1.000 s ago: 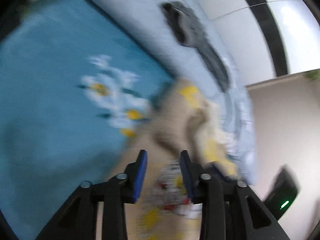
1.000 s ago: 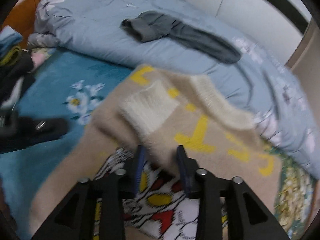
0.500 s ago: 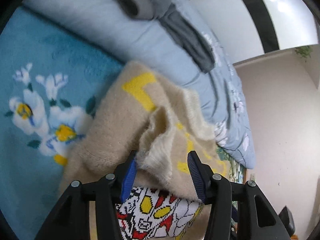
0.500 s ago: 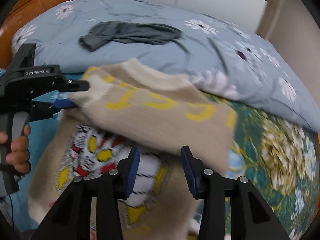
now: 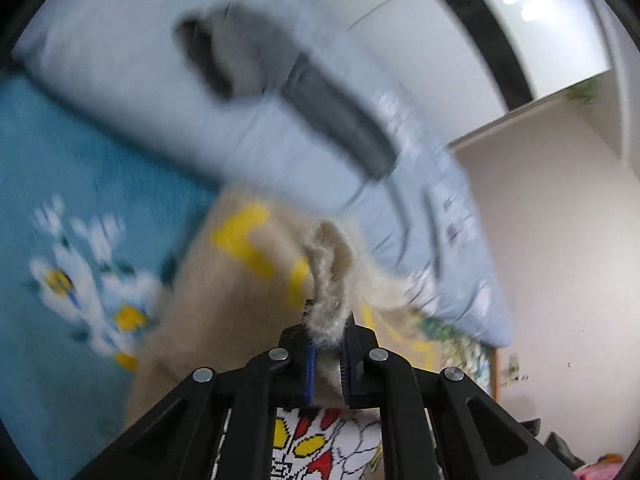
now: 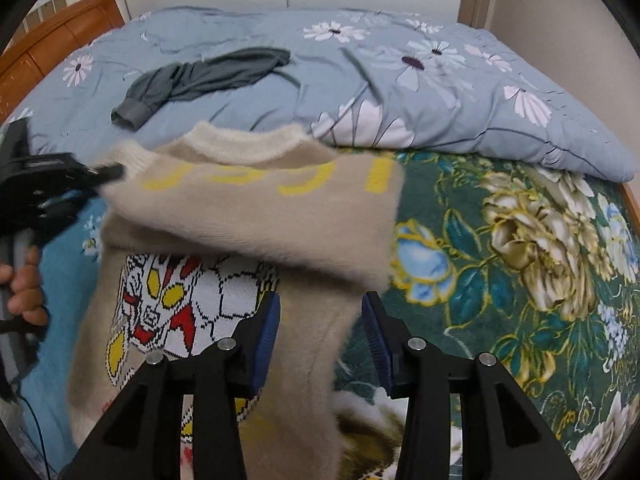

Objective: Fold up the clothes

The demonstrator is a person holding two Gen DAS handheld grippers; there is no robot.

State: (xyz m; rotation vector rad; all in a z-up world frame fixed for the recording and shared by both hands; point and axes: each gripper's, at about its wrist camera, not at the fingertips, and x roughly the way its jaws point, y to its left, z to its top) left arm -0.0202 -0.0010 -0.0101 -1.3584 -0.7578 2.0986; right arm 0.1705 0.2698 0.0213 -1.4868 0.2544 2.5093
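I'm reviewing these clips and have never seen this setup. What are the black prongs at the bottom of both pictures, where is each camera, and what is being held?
The prongs are two handheld grippers; a person works one in each hand, with a fisheye camera on each looking along its fingers. In the left wrist view, the left gripper is shut on a fuzzy edge of the beige sweater, which lies folded over on the bed. In the right wrist view, the right gripper is open, holding nothing. Behind the sweater, a grey garment rests on the blue floral duvet.

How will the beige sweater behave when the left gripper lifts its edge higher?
Probably floppy: the beige sweater already drapes in a soft fold. The left gripper pinches only a fuzzy edge, so it may stretch or slip. It looks light.
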